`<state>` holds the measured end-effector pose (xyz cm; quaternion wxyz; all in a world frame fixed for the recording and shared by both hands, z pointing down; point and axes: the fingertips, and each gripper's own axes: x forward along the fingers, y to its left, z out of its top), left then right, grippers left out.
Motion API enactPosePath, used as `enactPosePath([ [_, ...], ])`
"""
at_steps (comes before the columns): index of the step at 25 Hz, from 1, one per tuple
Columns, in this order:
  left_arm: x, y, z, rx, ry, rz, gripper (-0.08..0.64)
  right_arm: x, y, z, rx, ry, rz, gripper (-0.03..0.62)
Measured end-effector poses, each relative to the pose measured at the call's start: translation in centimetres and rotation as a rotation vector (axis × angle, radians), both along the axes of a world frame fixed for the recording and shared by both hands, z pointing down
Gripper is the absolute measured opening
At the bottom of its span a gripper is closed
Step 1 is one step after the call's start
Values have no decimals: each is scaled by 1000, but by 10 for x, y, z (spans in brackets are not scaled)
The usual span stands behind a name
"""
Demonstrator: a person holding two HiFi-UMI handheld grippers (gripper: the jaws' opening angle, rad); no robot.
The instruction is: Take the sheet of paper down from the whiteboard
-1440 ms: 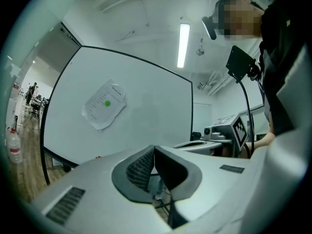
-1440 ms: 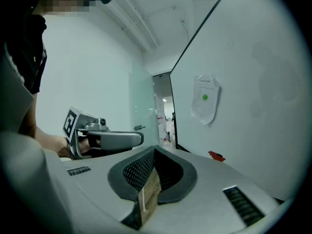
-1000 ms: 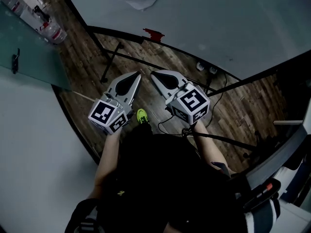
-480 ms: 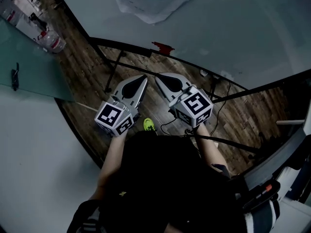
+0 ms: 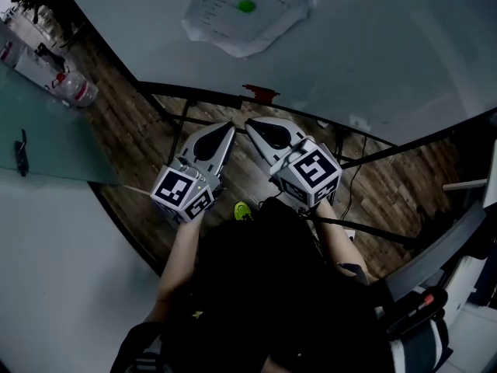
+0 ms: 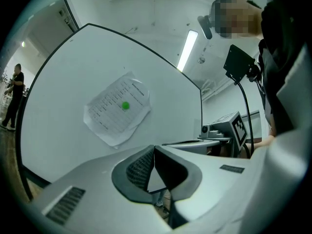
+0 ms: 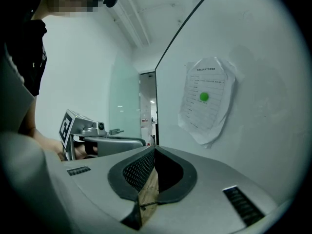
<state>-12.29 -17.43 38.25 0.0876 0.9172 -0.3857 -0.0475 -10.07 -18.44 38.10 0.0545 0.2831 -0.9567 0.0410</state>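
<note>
The paper (image 5: 233, 23) hangs crumpled on the whiteboard (image 5: 388, 45) with a green dot (image 5: 246, 6) on its middle, and below it, well apart from it, the left claw (image 5: 229, 129) and the right claw (image 5: 251, 124) sit side by side, both clenched tight on nothing.

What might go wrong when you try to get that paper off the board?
1. A green dot, probably a magnet, pins the sheet of paper. Tugging the sheet alone may tear it.
2. The left gripper and right gripper are both shut, apart from the whiteboard. Unless they open first, they may only push the paper.
</note>
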Motion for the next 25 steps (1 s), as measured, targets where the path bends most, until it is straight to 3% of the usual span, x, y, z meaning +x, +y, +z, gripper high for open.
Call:
enactPosePath([
  [25,5,-61,-53,140,-87,-10,-3,6,-60,-58,145,54,43,44],
])
